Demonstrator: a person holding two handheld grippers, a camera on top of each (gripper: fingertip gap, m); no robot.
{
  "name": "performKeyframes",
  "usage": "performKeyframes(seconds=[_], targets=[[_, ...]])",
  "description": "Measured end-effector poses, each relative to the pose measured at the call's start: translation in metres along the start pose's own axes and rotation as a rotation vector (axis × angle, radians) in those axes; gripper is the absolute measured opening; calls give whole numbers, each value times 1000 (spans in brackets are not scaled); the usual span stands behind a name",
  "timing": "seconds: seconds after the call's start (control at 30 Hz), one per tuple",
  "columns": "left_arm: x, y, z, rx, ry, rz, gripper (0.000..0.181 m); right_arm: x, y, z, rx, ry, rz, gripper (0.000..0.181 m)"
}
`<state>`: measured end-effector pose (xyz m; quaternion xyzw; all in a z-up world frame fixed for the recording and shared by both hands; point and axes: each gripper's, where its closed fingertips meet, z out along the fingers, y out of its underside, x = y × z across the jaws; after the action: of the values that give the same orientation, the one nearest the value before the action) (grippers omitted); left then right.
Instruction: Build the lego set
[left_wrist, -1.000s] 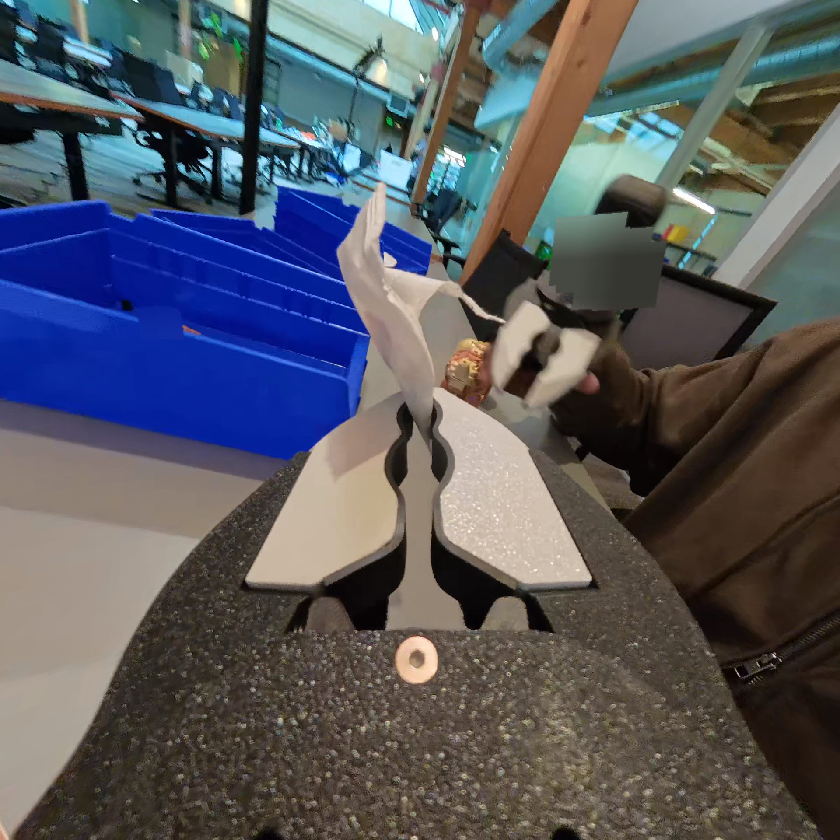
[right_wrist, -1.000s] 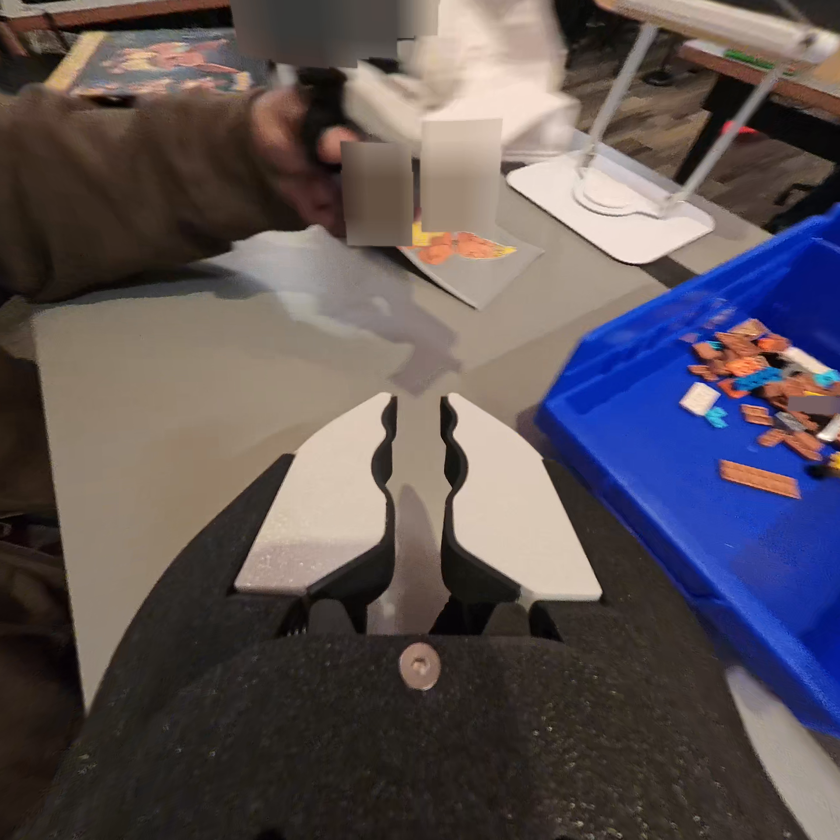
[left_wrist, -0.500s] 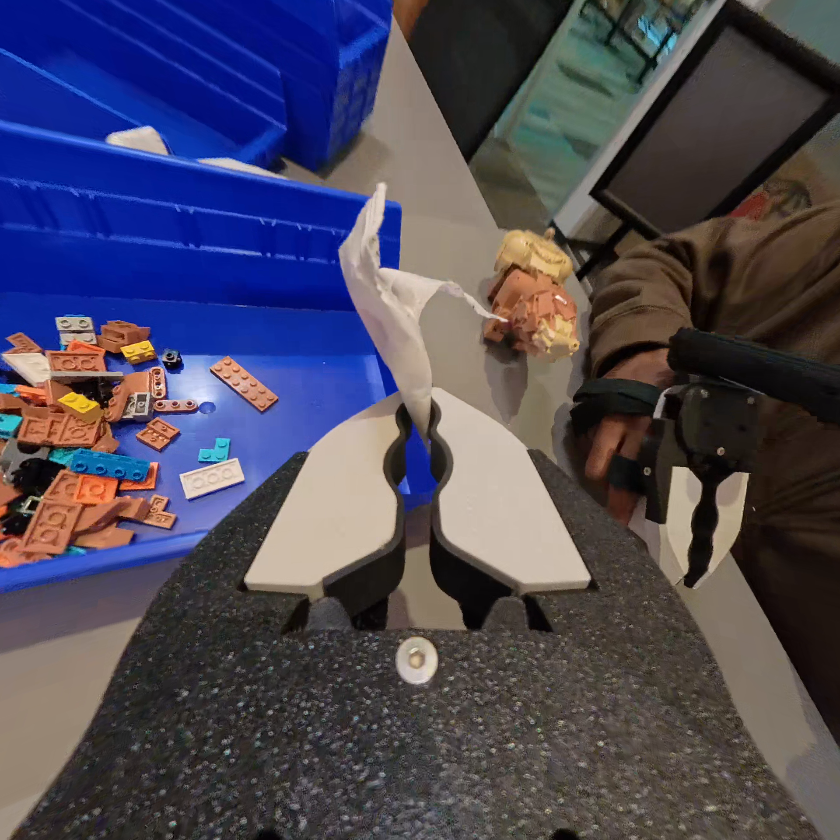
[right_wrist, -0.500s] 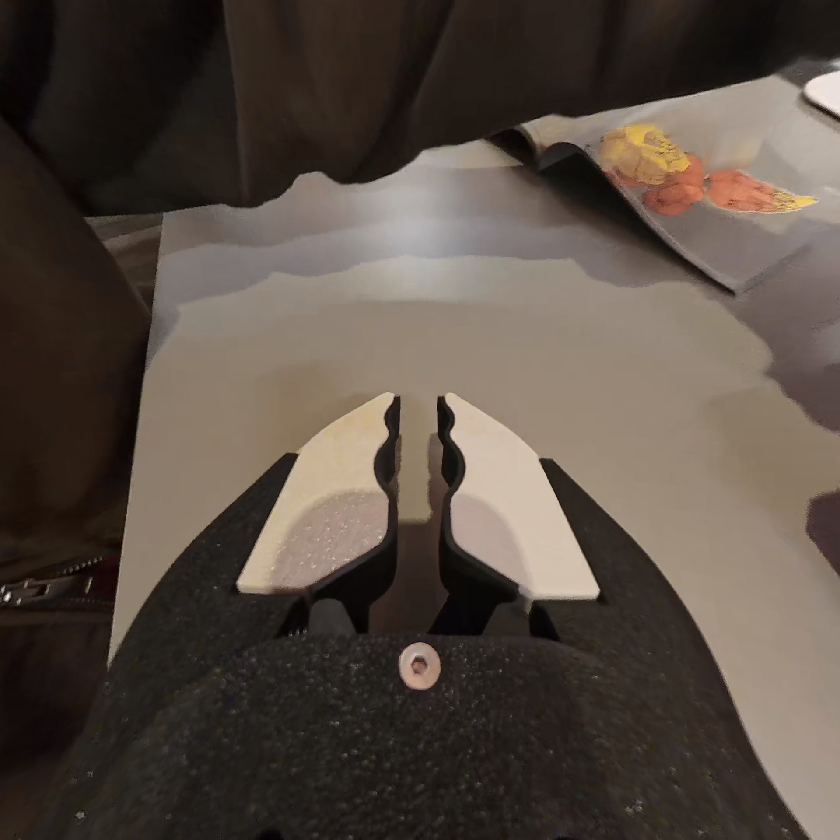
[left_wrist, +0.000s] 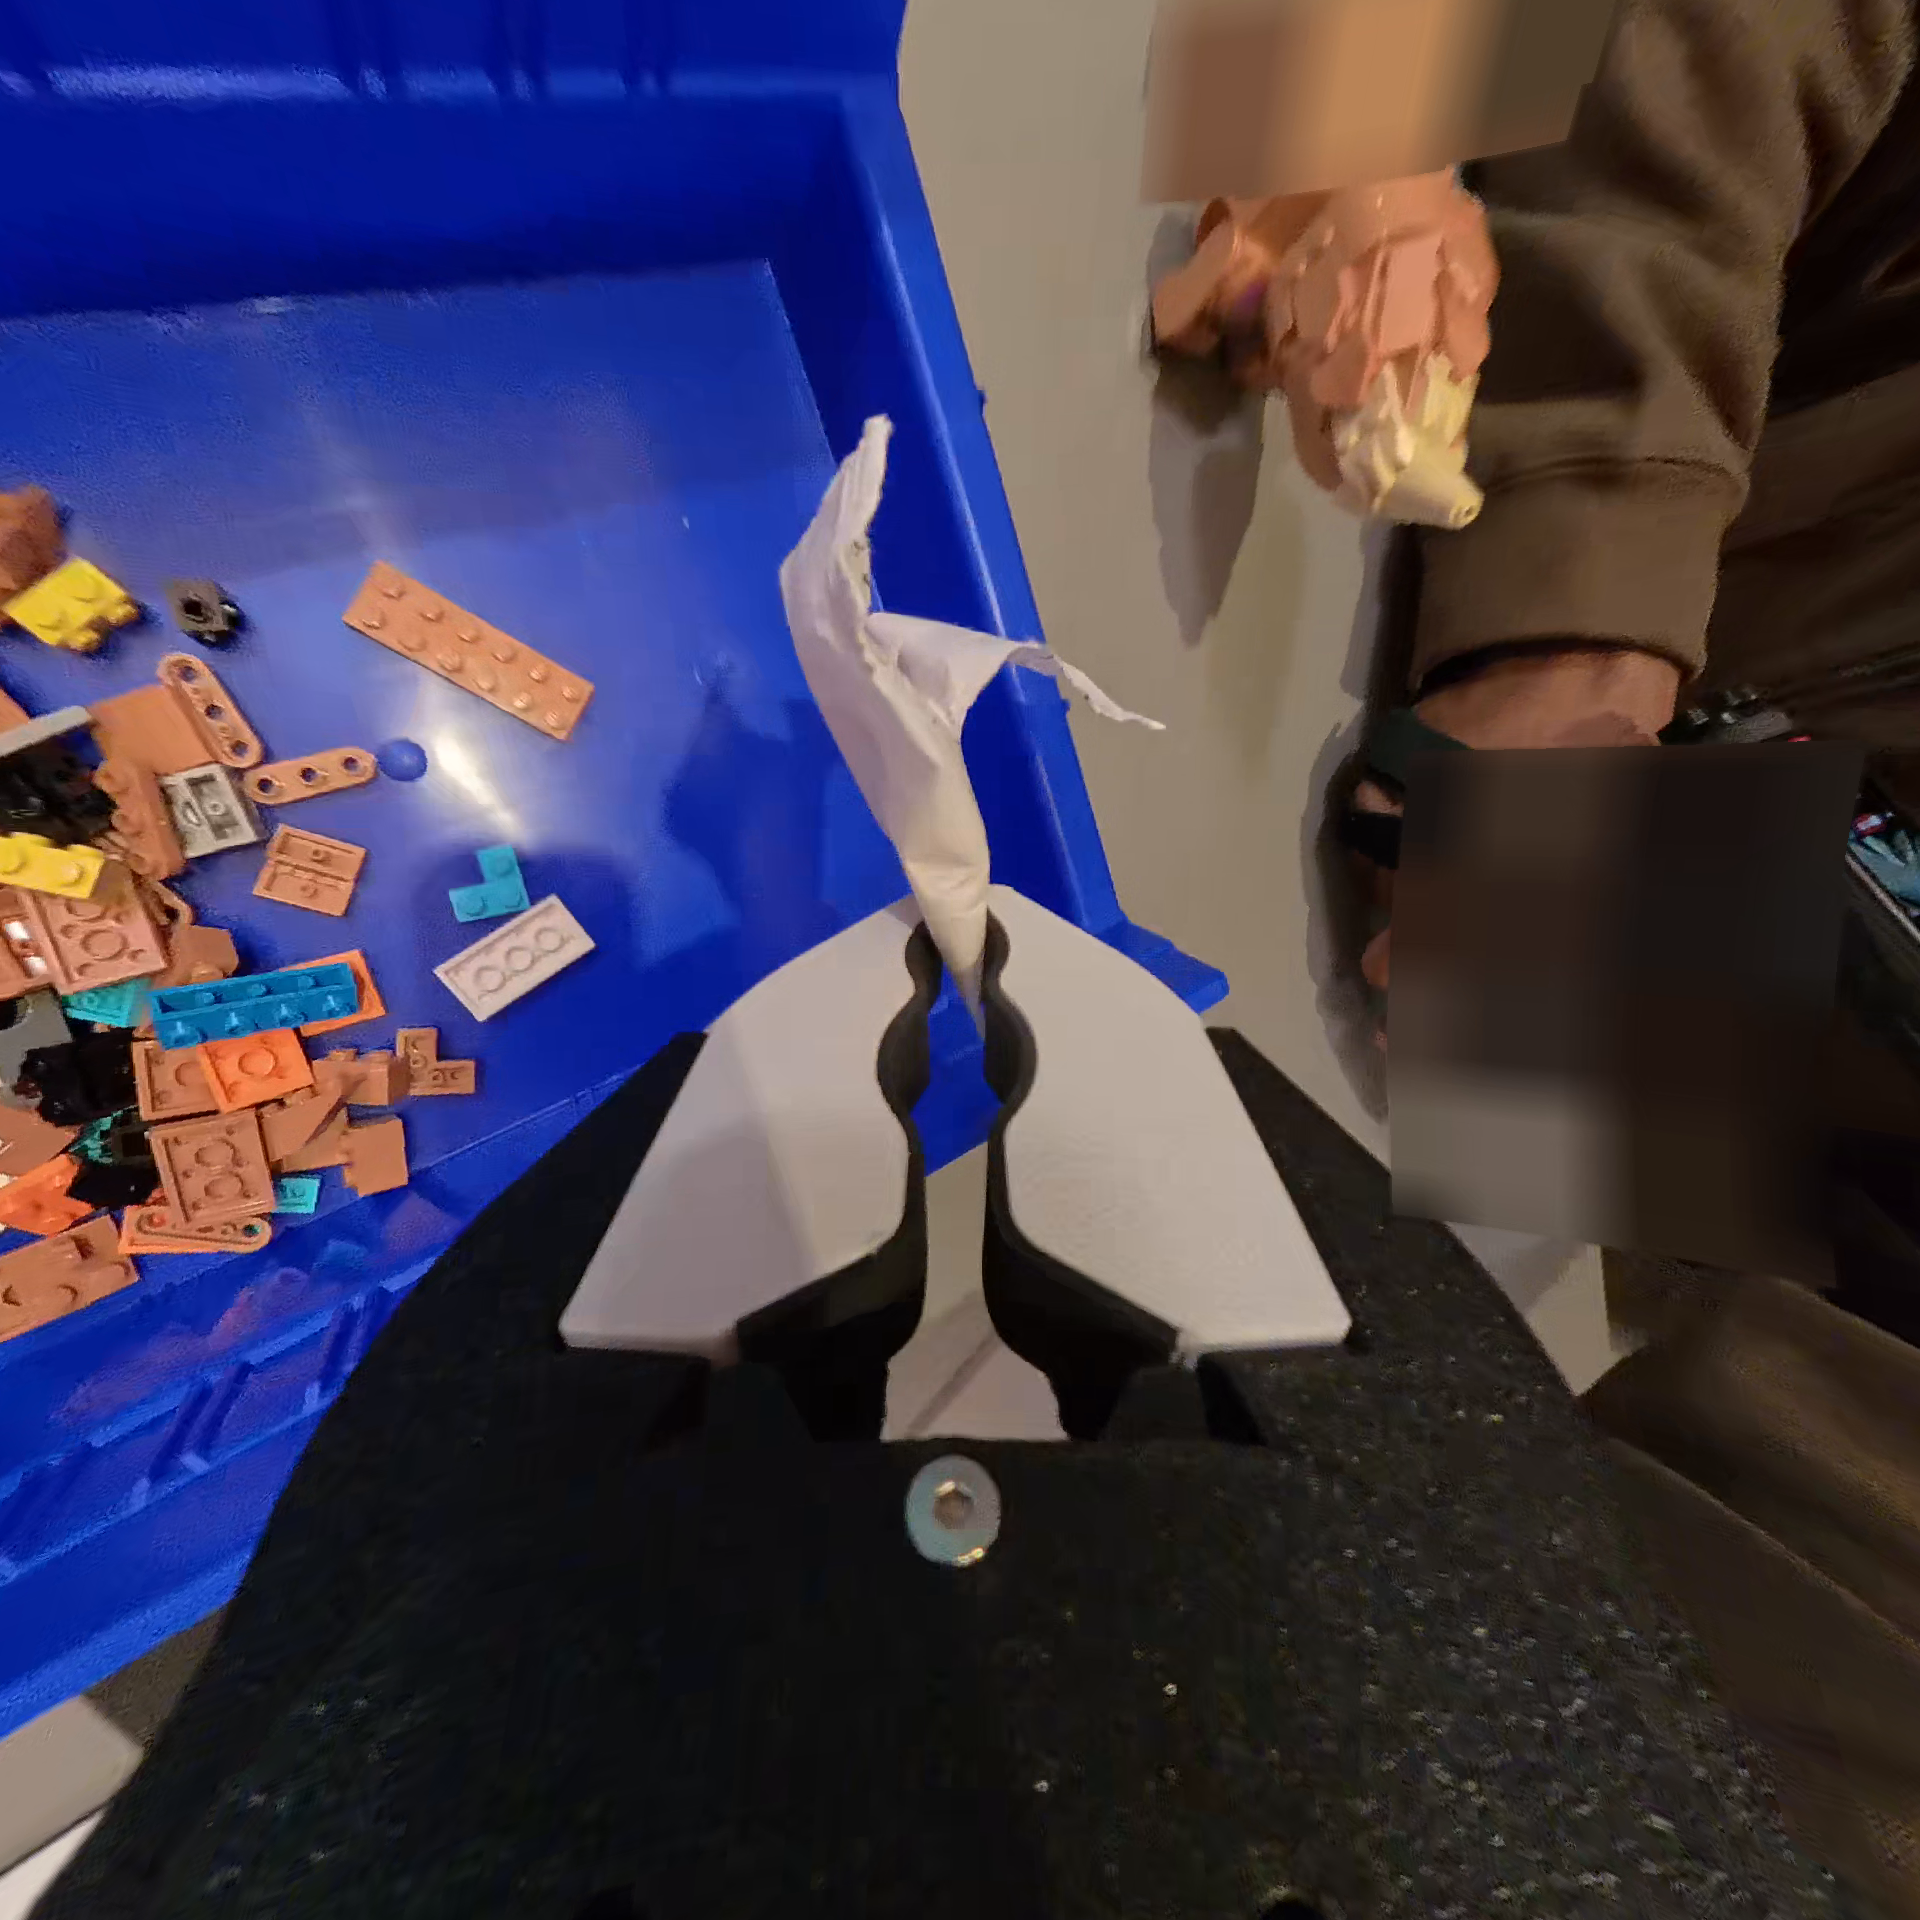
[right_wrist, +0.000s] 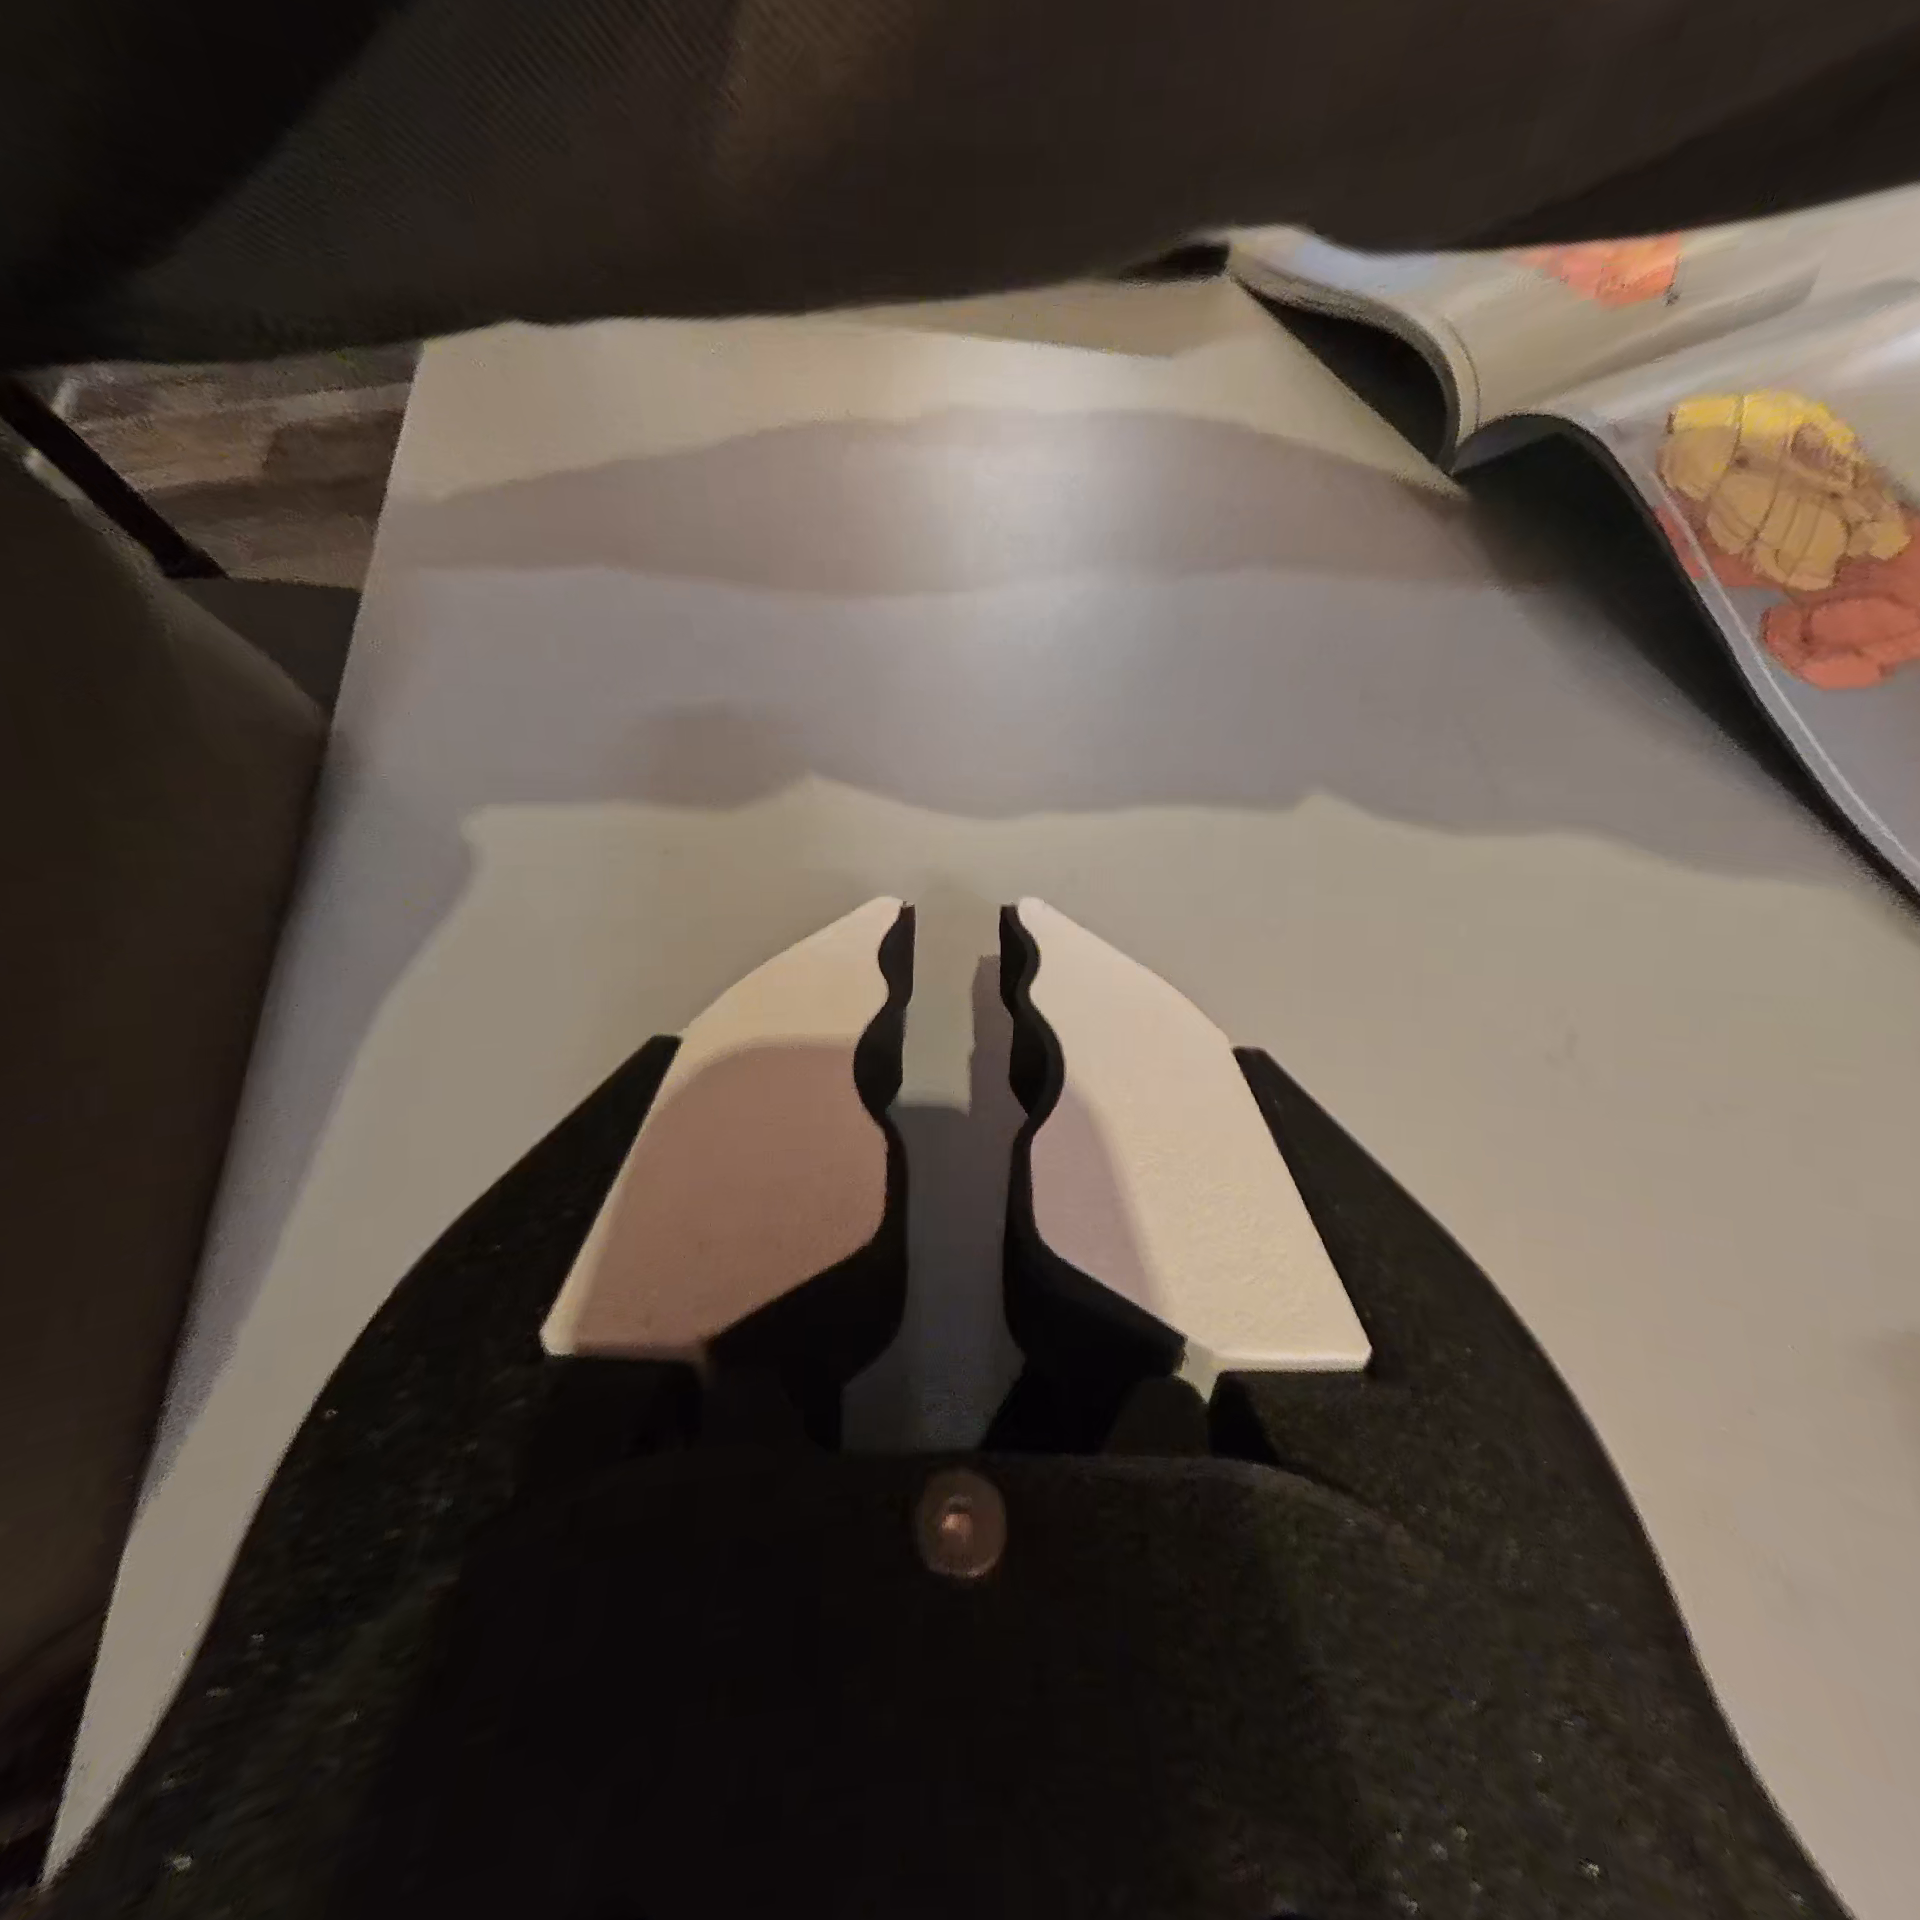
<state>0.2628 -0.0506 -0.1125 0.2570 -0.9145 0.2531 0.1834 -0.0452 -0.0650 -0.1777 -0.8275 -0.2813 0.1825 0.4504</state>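
White torn paper scrap (left_wrist: 914, 727) is pinched in the left gripper (left_wrist: 954, 961), above the blue plastic bin (left_wrist: 914, 343). Right gripper (right_wrist: 957, 914) holds nothing, its jaws a little apart over the grey table (right_wrist: 1351, 1039).

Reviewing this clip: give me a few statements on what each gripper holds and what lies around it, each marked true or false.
1. The left gripper pinches a torn white paper scrap. True.
2. The right gripper holds a brick. False: nothing sits between its slightly parted jaws.
3. Loose lego pieces lie in the blue bin. True.
4. The open booklet lies inside the bin. False: it lies on the grey table.
5. The tan and brown lego model is in the bin. False: it is outside it.
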Motion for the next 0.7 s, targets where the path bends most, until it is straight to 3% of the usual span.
performKeyframes(seconds=[0.4, 0.7], targets=[[-10, 8, 33, -662, -93, -67, 6, 3, -14, -1, 103, -18, 26, 15], [-8, 4, 36, -754, -144, -38, 6, 2, -16, -8, 145, -36, 44, 15]])
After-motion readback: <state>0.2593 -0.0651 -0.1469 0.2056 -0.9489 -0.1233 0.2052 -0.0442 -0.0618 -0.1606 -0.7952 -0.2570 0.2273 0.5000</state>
